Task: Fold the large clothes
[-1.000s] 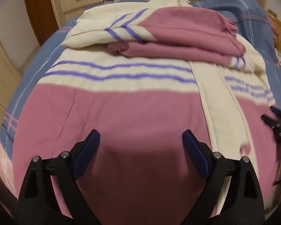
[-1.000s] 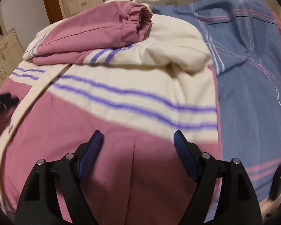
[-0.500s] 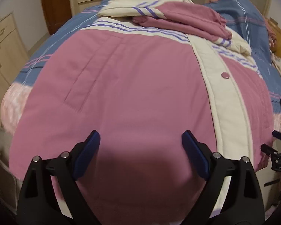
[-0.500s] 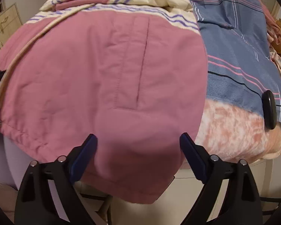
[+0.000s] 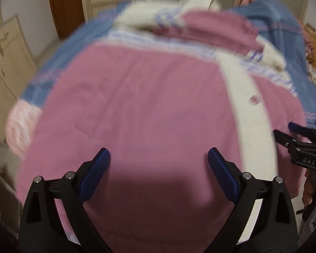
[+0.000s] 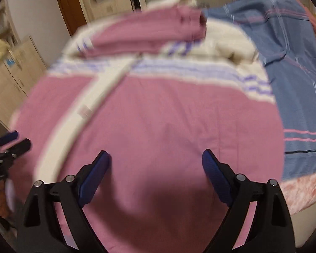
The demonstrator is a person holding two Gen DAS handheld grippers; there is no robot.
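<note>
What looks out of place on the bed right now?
Nothing damaged or spilled. The pink and cream jacket lies flat with both sleeves folded across its chest, but its hem hangs past the edge of the blue striped bedspread. Both views are blurred.

Left gripper (image 5: 159,160) open over pink jacket (image 5: 137,109) spread on bed (image 5: 59,63); right gripper (image 5: 292,130) at jacket's right edge.

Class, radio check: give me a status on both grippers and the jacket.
Left gripper open, right gripper just opened; nothing held. Pink jacket flat on bed, sleeves folded in. Nothing obstructing.
</note>
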